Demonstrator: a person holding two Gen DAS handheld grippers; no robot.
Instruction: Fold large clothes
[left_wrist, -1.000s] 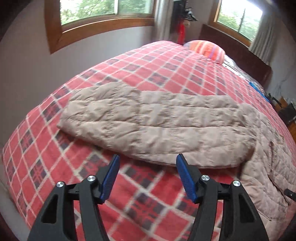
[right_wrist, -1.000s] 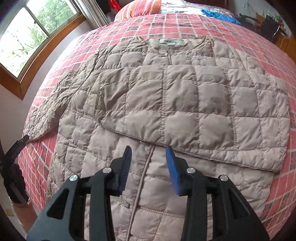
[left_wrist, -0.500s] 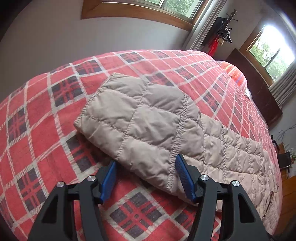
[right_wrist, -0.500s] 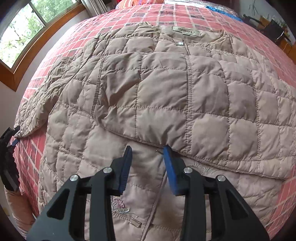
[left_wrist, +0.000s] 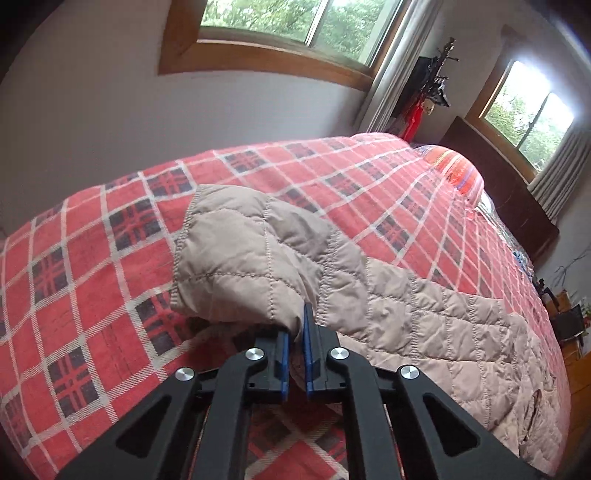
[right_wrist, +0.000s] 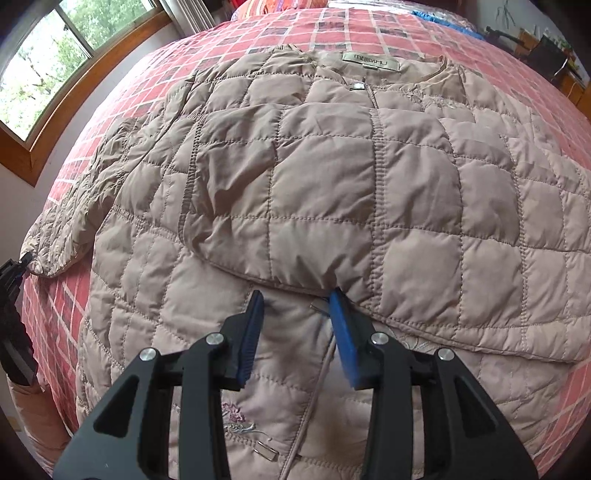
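Plaid bedspread (left_wrist: 81, 266) under quilted jacket (right_wrist: 332, 177); left gripper (left_wrist: 295, 347) jaws pinching sleeve cuff (left_wrist: 229, 266), right gripper (right_wrist: 295, 328) jaws apart.

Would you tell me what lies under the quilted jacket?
The quilted jacket lies on a red plaid bedspread, visible all around it. Anything beneath the jacket itself is covered.

Black fingers (right_wrist: 255, 325), blue pads (right_wrist: 345, 336), silver screws
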